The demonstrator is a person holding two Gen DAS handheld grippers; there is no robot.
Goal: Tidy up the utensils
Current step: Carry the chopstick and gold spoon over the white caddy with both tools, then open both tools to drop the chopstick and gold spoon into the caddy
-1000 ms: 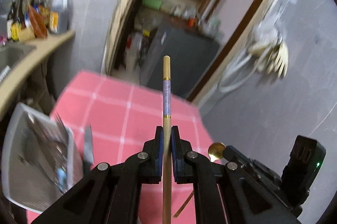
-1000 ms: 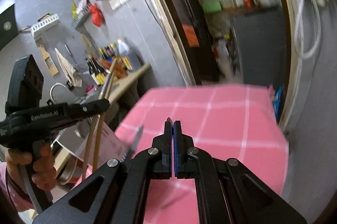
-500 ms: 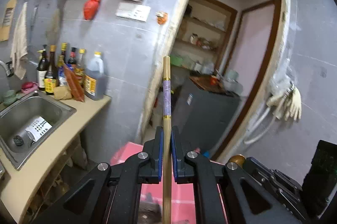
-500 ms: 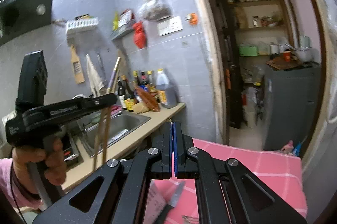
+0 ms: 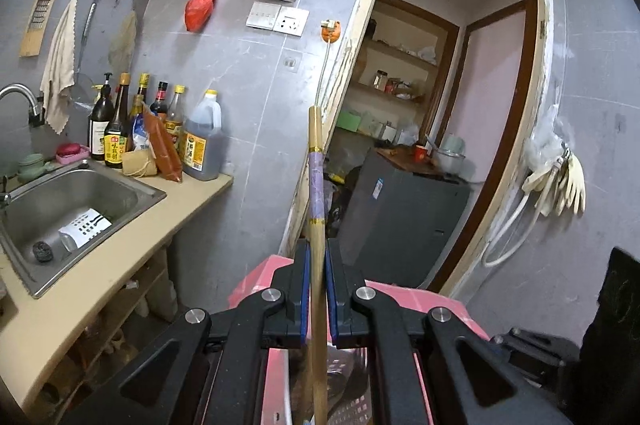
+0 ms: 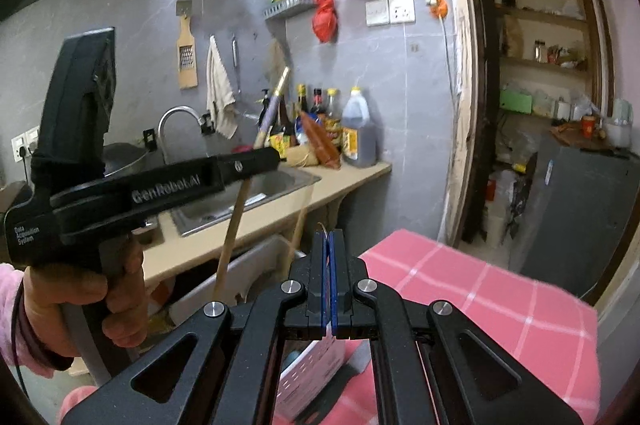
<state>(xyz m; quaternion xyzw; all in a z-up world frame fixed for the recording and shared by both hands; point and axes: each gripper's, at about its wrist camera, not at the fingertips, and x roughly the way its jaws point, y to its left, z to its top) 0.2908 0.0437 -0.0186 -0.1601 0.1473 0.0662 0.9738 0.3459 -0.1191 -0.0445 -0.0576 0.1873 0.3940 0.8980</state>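
The left tool (image 5: pixel 317 265) is clamped on 1 chopstick (image 5: pixel 316 193), its lower end hidden under the tool. The right tool (image 6: pixel 329 253) is together on a thin metal sliver (image 6: pixel 325 228), too small to identify. Sink (image 5: pixel 60 201) and bottles (image 5: pixel 160 129) sit on the counter (image 5: pixel 100 273).

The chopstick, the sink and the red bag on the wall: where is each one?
chopstick (image 5: pixel 316 181): left wrist view, on its purple band.
sink (image 5: pixel 72 193): left wrist view, on the basin's back wall.
red bag (image 5: pixel 201 7): left wrist view, on its middle.
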